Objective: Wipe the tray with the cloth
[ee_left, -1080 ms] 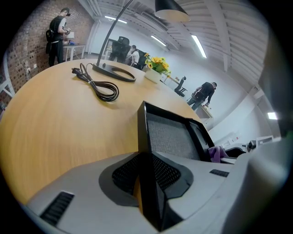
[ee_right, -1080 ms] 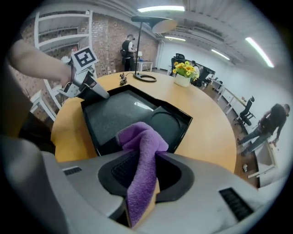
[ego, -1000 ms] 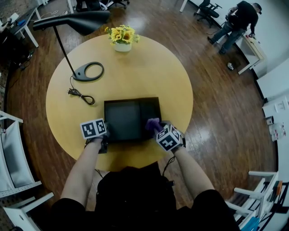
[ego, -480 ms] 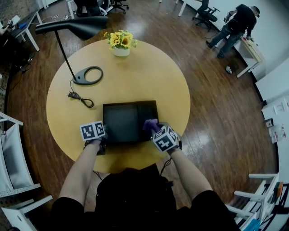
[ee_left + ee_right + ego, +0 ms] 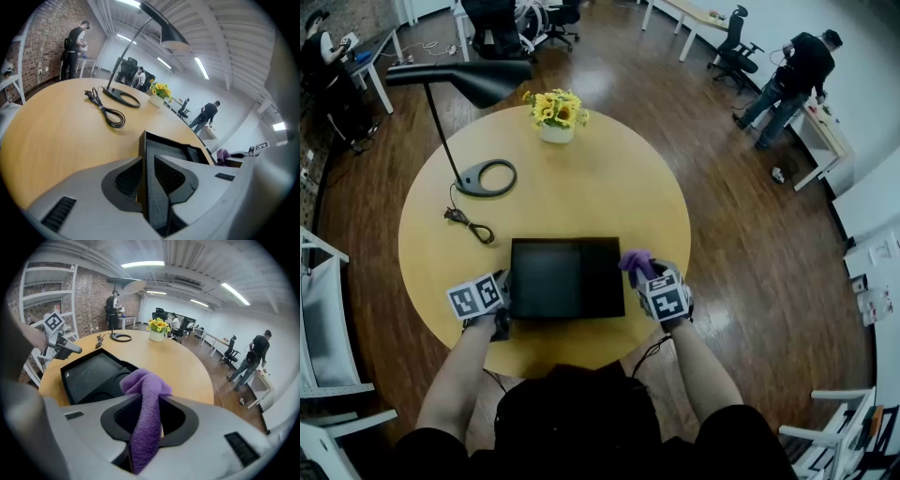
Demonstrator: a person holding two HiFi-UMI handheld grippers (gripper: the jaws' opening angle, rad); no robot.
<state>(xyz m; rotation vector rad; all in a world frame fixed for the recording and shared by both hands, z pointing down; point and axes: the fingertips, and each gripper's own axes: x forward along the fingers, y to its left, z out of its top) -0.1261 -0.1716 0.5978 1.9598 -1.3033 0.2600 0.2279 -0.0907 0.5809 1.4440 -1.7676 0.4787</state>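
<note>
Jaws of the right gripper (image 5: 145, 414) pinch a purple cloth (image 5: 147, 399), held just off the black tray (image 5: 548, 277). The left gripper (image 5: 148, 174) clamps the tray's left rim. Cloth touches nothing, so wiping likely remains undone.

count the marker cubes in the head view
2. One marker cube is on the left gripper, just left of the tray; the other on the right gripper, right of the tray beside the purple cloth. None looks hidden.

Both forearms reach forward and down – left gripper (image 5: 503, 302) clamped on the tray (image 5: 562, 278) wall, right gripper (image 5: 641, 275) pinching the cloth (image 5: 635, 262).
</note>
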